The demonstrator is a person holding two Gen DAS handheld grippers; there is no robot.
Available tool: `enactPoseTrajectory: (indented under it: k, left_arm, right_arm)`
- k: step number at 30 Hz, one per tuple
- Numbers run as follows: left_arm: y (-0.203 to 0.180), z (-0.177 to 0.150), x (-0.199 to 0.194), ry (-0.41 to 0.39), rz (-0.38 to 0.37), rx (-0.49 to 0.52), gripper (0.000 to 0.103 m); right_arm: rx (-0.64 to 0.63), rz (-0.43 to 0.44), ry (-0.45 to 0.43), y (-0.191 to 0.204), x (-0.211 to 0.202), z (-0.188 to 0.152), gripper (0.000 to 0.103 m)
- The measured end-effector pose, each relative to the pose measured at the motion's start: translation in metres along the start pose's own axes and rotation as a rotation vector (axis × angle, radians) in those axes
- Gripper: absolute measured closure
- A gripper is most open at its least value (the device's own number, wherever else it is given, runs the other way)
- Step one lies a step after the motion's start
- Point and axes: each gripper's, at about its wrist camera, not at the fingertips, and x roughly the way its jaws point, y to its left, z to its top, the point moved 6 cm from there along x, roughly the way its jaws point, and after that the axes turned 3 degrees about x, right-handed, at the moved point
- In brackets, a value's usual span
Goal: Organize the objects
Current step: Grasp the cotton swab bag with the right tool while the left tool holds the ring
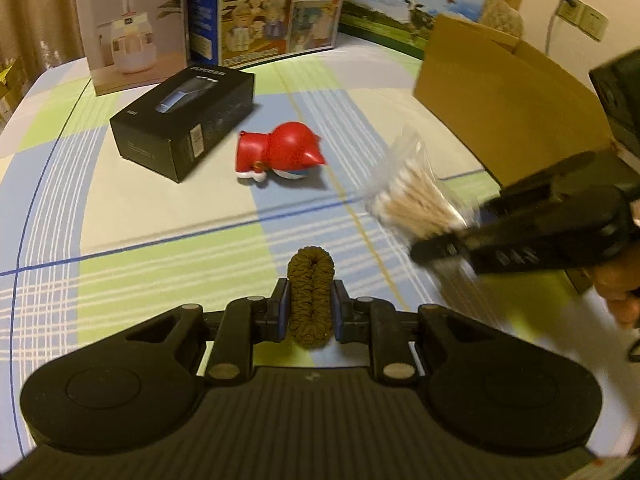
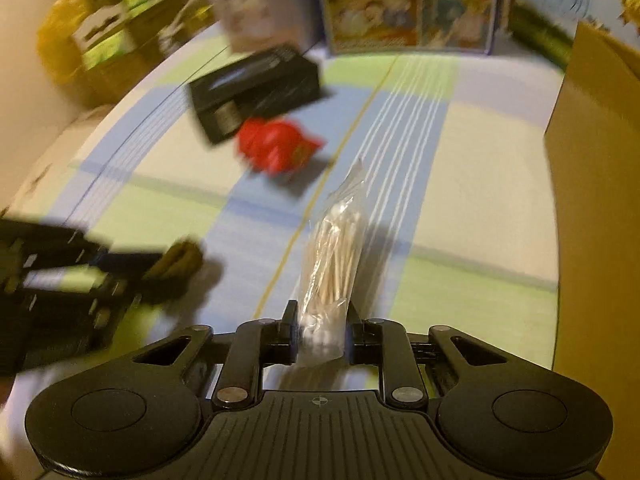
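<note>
Broadly, a checked cloth (image 1: 168, 216) covers the table, with printed cartons standing along its far edge from 11 to 1 o'clock in the left view. A cardboard box (image 1: 500, 120) stands at 2 o'clock, likely the bin for loose items. Next in size, a black box (image 1: 180, 116) lies at 10 o'clock, with a red toy (image 1: 280, 154) on its side just beside it.

Both tools are loaded, so the carrying step looks to be in hand; the next move probably calls for lifting each load over the cardboard box's wall before letting go.

From the right the right gripper (image 2: 320, 336) reaches in, tilted, clenched on a swab bag (image 2: 332, 256) whose top fans out ahead. Level and forward, the left gripper (image 1: 310, 304) pinches a brown scrunchie (image 1: 310, 296) upright between its pads, above the cloth.
</note>
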Motion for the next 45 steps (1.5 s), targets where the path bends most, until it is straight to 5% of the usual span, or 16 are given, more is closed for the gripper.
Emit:
enactPoseTrajectory:
  k: [1, 2, 3, 5, 14, 18, 26, 33, 40, 45]
  left_arm:
    - [-0.002, -0.002, -0.003, 0.000, -0.003, 0.006, 0.086]
    - [-0.004, -0.004, -0.005, 0.000, -0.006, 0.010, 0.086]
    - [-0.005, -0.005, -0.006, 0.000, -0.007, 0.011, 0.086]
    - [-0.009, -0.007, -0.007, 0.000, -0.005, 0.018, 0.084]
    - [-0.013, -0.009, -0.005, -0.002, 0.007, 0.029, 0.071]
    - [-0.011, -0.011, 0.001, 0.009, 0.016, 0.037, 0.057]
    - [-0.012, -0.013, 0.006, 0.009, 0.029, 0.063, 0.052]
    - [-0.015, -0.016, 0.011, 0.028, 0.050, 0.099, 0.061]
    - [-0.009, -0.013, 0.012, 0.032, 0.068, 0.057, 0.086]
    - [-0.007, -0.011, 0.011, 0.031, 0.080, 0.040, 0.088]
  right_arm:
    - [-0.003, 0.003, 0.005, 0.000, -0.004, -0.006, 0.083]
    - [-0.012, -0.010, 0.001, 0.000, -0.008, -0.012, 0.070]
    - [-0.025, -0.038, -0.002, -0.001, -0.011, -0.017, 0.044]
    - [-0.061, -0.101, -0.017, -0.003, -0.016, -0.022, 0.031]
    - [-0.050, -0.121, -0.083, -0.008, -0.011, -0.017, 0.031]
    - [-0.088, -0.132, -0.076, -0.003, 0.000, -0.017, 0.032]
    - [-0.066, -0.149, -0.083, -0.009, 0.000, -0.011, 0.049]
    - [-0.074, -0.149, -0.085, -0.008, -0.002, -0.009, 0.064]
    - [-0.087, -0.144, -0.078, -0.007, -0.002, -0.008, 0.074]
    - [-0.075, -0.142, -0.078, -0.008, -0.004, -0.007, 0.081]
